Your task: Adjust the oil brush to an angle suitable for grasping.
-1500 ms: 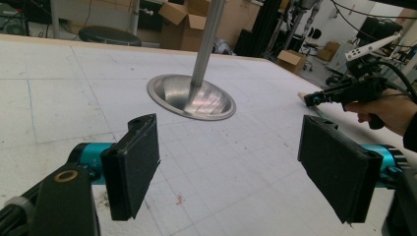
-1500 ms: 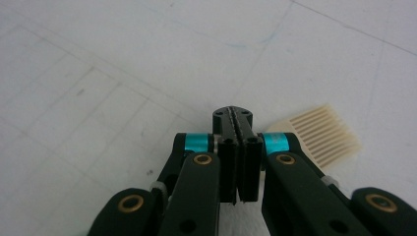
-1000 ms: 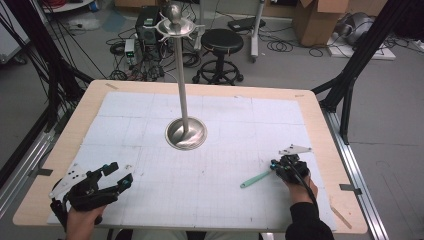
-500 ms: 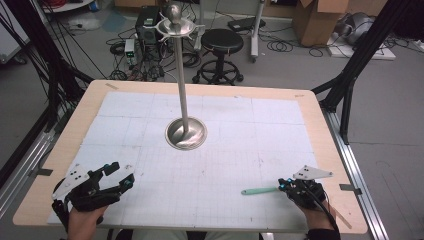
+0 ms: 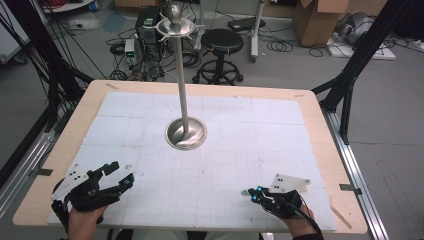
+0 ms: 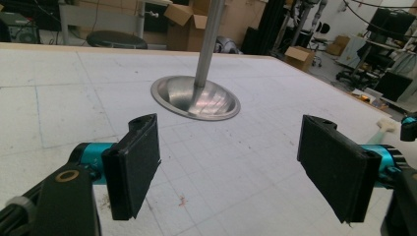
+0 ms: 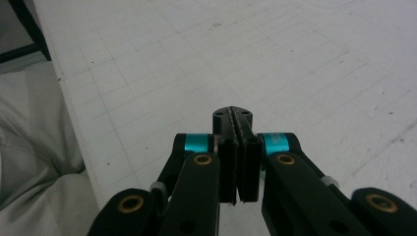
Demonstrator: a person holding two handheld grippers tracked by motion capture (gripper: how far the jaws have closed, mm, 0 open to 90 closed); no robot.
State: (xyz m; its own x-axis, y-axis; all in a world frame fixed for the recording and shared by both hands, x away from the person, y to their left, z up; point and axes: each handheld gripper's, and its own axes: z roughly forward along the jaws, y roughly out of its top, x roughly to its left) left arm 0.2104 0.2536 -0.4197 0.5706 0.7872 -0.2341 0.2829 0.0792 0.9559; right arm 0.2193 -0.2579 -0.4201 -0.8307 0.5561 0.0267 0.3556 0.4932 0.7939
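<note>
Counting from the high view: one wooden table (image 5: 320, 130) under one white gridded mat (image 5: 150, 120), one tall metal stand (image 5: 182, 90) with a dished round foot near the mat's middle, and two grippers at the near edge. The left gripper (image 5: 121, 173), held in the left hand (image 5: 85, 220), lies at the mat's near left corner with its jaws spread and nothing between them. The right gripper (image 5: 254, 194), held in the right hand (image 5: 300, 225), sits at the near right, well apart from the stand, with its tips pointing left. One pale-green tool (image 5: 245, 191) shows as a short end right at those tips. On the floor beyond the table stand one black stool (image 5: 221, 42), one open cardboard box (image 5: 320, 20) and loose cables.

Left gripper view: two black pads stand wide apart over bare mat. The stand's foot lies ahead between them, with nothing in the way. At the right edge the tool's cream tip shows, close to a teal part of the other gripper.

Right gripper view: the two jaws are pressed together over the mat. Whether they pinch the tool cannot be told here. Grey cloth (image 7: 29, 147) lies past the table edge at the left.
</note>
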